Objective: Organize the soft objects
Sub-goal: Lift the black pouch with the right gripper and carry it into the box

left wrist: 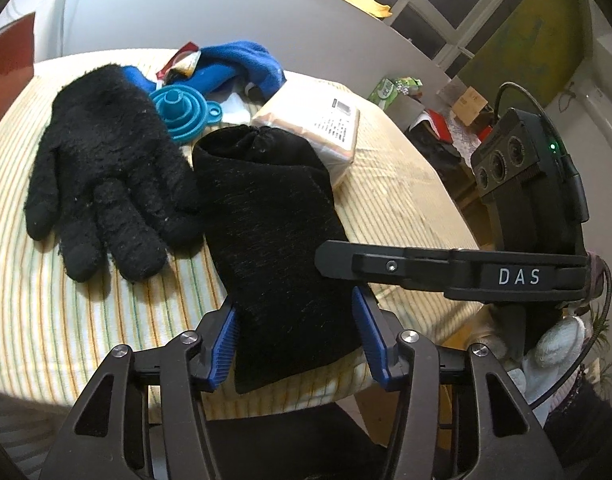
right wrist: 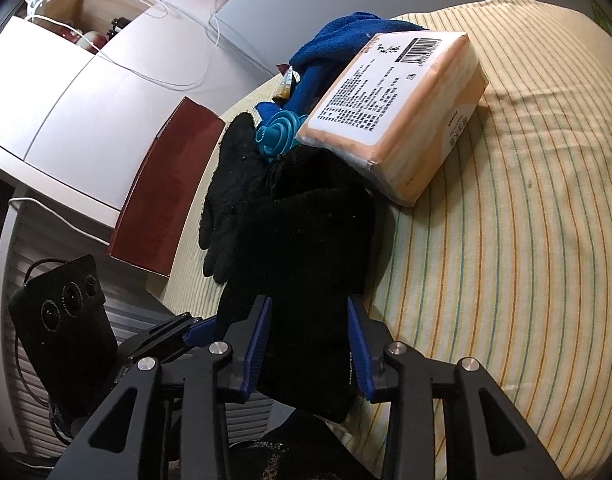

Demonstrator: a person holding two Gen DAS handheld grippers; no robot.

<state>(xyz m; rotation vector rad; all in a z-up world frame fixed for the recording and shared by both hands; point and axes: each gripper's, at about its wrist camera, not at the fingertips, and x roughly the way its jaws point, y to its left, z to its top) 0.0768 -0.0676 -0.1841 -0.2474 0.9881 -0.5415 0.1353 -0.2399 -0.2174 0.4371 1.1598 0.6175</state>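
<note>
The striped worktop (left wrist: 58, 320) carries a loose heap, so by my judgement the organizing is at an early stage: nothing looks sorted or stacked yet. Largest in the left wrist view is the black knit piece (left wrist: 274, 240), which runs from the centre of the picture down toward six o'clock, with its near end hanging over the worktop edge. At about nine o'clock of it lies the black glove (left wrist: 102, 168), flat with its fingers spread and touching the knit piece's side. At twelve o'clock sits the tissue pack (left wrist: 318, 128), with the knit piece's far end against it. Further back, around eleven o'clock, the blue cloth (left wrist: 246, 64) is bunched up, and the teal funnel (left wrist: 182, 110) rests just in front of it.

The left gripper (left wrist: 296, 344) is clamped on the near end of the knit piece. The right gripper (right wrist: 310, 344) appears clamped on the same end, though black on black leaves the contact hard to read.

The glove, the blue cloth and the knit piece are all unplaced.
</note>
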